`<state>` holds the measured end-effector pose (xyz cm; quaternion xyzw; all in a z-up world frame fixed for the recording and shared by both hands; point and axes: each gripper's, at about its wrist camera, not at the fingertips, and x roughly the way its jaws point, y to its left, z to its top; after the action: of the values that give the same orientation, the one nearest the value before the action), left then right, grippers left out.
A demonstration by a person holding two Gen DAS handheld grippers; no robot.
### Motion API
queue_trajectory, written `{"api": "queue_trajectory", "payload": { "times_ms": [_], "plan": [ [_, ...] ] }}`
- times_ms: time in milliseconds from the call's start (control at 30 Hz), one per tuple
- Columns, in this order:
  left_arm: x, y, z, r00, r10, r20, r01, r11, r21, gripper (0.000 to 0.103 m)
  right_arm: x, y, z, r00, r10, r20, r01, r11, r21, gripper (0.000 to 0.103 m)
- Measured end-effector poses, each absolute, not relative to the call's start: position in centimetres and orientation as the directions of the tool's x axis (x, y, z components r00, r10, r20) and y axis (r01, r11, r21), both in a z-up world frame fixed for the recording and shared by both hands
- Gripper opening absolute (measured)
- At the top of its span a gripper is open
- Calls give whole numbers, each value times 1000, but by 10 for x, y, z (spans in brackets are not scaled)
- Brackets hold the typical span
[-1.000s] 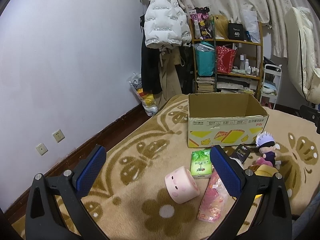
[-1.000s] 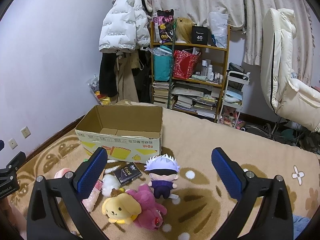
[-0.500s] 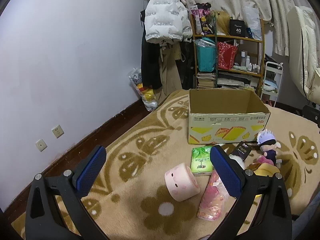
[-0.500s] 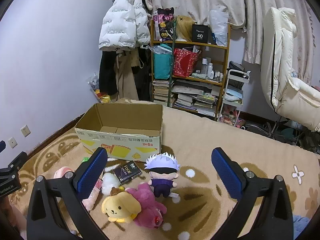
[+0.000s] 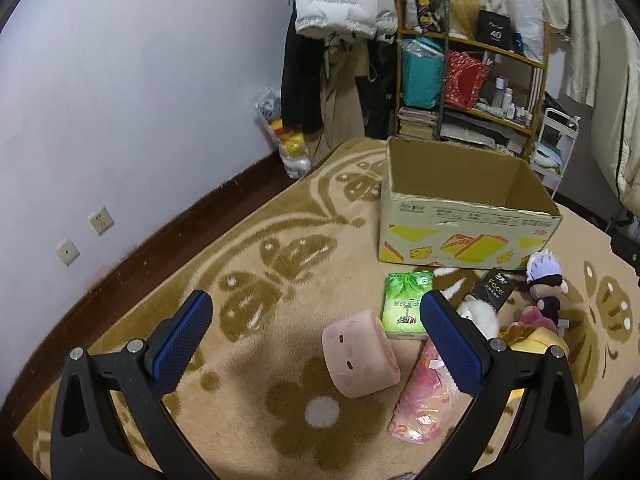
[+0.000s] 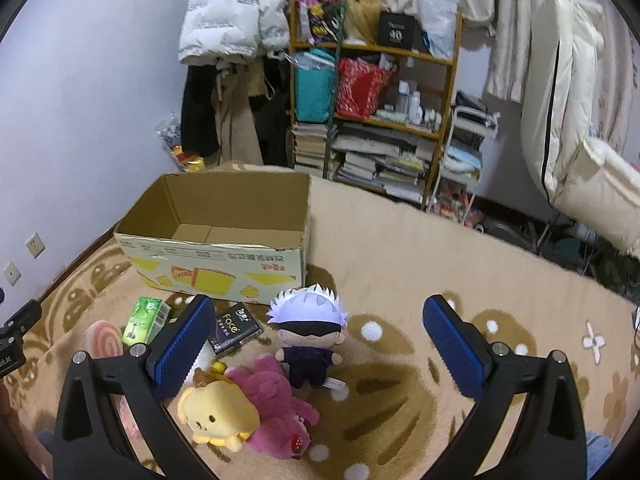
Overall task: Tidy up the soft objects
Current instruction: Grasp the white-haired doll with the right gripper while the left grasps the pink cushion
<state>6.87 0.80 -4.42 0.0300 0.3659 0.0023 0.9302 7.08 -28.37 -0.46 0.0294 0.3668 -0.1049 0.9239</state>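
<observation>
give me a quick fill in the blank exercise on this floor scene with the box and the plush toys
1. The cardboard box on the carpet holds ____ toys so far.
2. The white-haired doll wears a ____ blindfold.
3. The yellow dog plush lies against a ____ plush.
4. Both the left tool and the right tool have their jaws ____.

Missing words: no; black; pink; open

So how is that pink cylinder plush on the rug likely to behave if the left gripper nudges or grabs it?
The pink cylinder plush lies on its curved side, so a sideways nudge would probably roll it, though the shaggy rug should damp that. It looks stuffed, so likely light and squashy. The open left gripper might compress it before holding firmly.
</observation>
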Motion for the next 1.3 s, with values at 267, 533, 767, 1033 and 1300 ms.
{"api": "queue_trajectory", "payload": {
  "times_ms": [267,533,767,1033,1300],
  "plan": [
    [95,3,-61,708,19,-706,12,999,40,102,98,-313,-30,642,-137,-754,297,952,79,103],
    [120,-6,-82,673,31,-739,19,998,59,102,125,-323,-61,593,-106,-798,338,933,127,103],
    [128,-7,-98,626,27,-779,27,998,57,102,149,-321,-86,554,-79,-829,323,938,126,103],
    [134,-6,-115,556,16,-831,30,999,39,102,169,-313,-108,506,-61,-860,291,951,104,103],
    [138,-10,-128,499,28,-866,44,997,58,102,174,-310,-119,457,-45,-888,300,948,106,103]
  ]
}}
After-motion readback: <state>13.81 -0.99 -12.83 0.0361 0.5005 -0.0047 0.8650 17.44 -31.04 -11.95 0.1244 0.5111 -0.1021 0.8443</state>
